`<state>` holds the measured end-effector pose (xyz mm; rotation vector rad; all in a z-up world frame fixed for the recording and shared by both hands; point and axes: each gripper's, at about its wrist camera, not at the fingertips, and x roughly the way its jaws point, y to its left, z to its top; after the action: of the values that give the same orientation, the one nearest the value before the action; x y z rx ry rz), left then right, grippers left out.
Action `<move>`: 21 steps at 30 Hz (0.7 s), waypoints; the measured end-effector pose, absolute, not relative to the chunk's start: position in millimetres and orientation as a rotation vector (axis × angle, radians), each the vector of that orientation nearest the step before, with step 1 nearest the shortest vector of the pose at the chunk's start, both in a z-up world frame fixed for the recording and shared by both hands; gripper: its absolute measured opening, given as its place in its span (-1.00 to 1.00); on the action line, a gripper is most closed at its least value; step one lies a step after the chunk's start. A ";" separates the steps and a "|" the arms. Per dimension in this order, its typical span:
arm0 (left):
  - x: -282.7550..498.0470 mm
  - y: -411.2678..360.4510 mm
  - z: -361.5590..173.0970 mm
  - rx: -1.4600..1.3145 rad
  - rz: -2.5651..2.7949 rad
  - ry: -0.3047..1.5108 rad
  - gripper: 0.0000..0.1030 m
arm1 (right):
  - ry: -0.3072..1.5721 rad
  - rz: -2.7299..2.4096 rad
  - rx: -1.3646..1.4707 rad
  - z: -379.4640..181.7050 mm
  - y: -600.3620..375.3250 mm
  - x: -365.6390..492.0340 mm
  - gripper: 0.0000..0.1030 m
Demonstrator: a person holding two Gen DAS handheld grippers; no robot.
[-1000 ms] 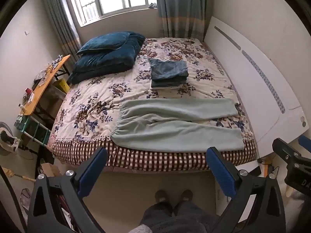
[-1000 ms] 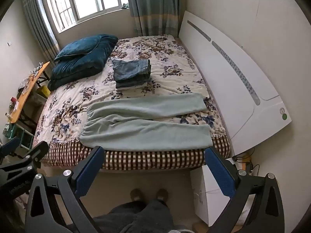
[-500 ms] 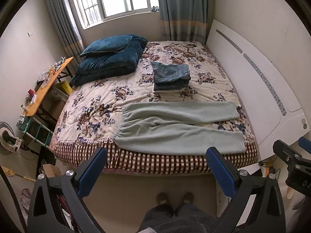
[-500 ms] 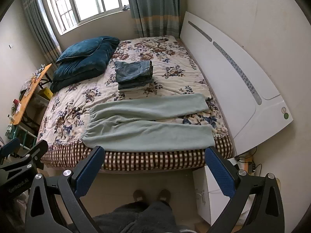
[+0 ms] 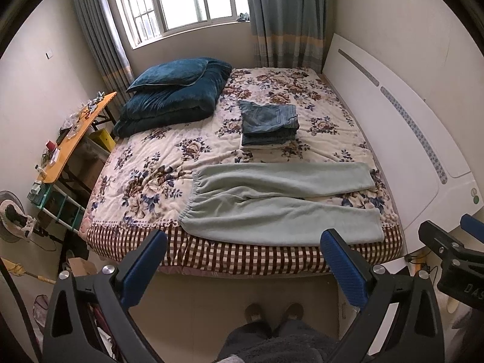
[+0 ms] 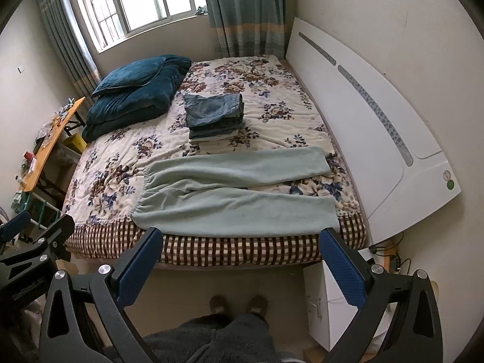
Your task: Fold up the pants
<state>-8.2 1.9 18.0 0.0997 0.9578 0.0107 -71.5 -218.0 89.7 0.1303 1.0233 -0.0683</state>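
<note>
A bed (image 5: 145,181) with a floral quilt filled the small room, a window (image 5: 181,0) beyond it and a white headboard (image 5: 393,127) along the right wall. A dark blue duvet (image 5: 172,103) lay far left, a stack of folded jeans (image 5: 269,124) mid-bed. The left gripper (image 5: 243,257) and right gripper (image 6: 242,254) hovered over the floor short of the bed, jaws spread wide, holding nothing. The pale green pants (image 5: 281,202) lay flat along the near edge, long axis left to right, waistband left, legs pointing right and slightly splayed.
</note>
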 end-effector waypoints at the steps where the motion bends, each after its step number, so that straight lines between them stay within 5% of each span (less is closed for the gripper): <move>1: -8.1 1.1 17.9 0.100 0.012 0.958 1.00 | 1.024 -0.068 0.129 89.8 -217.7 -71.5 1.00; 21: -2.9 -0.6 22.5 0.102 0.007 0.948 1.00 | 1.029 -0.064 0.132 88.4 -214.1 -70.3 1.00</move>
<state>-2.9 -0.6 22.5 0.1021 0.9482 0.0065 -70.3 -214.1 88.4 0.1323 1.0293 -0.0642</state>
